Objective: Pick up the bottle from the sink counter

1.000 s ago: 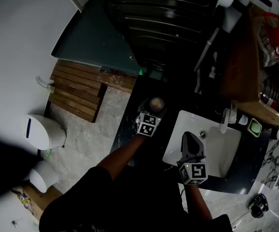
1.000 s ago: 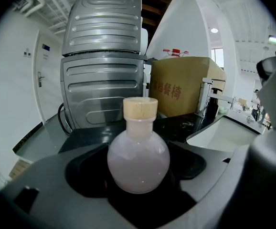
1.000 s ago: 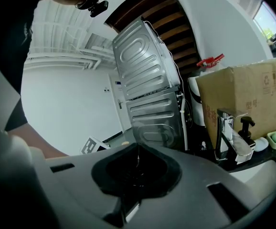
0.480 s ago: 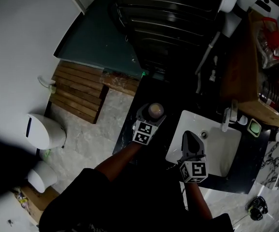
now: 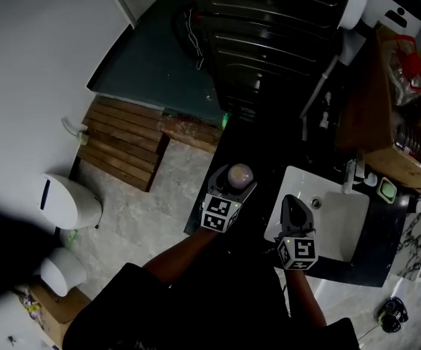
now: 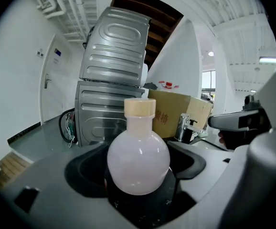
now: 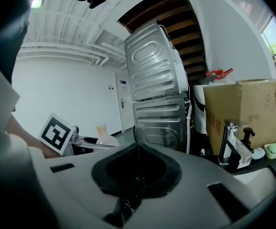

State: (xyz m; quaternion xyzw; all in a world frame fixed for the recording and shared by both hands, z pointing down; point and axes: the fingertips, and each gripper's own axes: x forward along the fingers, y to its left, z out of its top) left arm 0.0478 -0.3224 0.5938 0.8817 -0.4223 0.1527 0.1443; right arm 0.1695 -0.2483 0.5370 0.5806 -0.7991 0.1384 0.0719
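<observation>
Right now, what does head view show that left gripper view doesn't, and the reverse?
Head view only: the white bin on the floor, the person's forearm, and the marker cube on the left tool.
Left gripper view only: the bottle in side profile, a round pale body under a tan cap, held between the jaws.
Both: the bottle, the right tool, the faucet, the stacked metal machines.

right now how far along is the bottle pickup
Done: the left gripper is closed on the round bottle, its belly seated between the jaws. In hand: the lift; the views do not settle whether the bottle's base has cleared the dark counter. Left: raise it well clear of the counter. The right gripper is shut and empty, at the near edge of the sink.
</observation>
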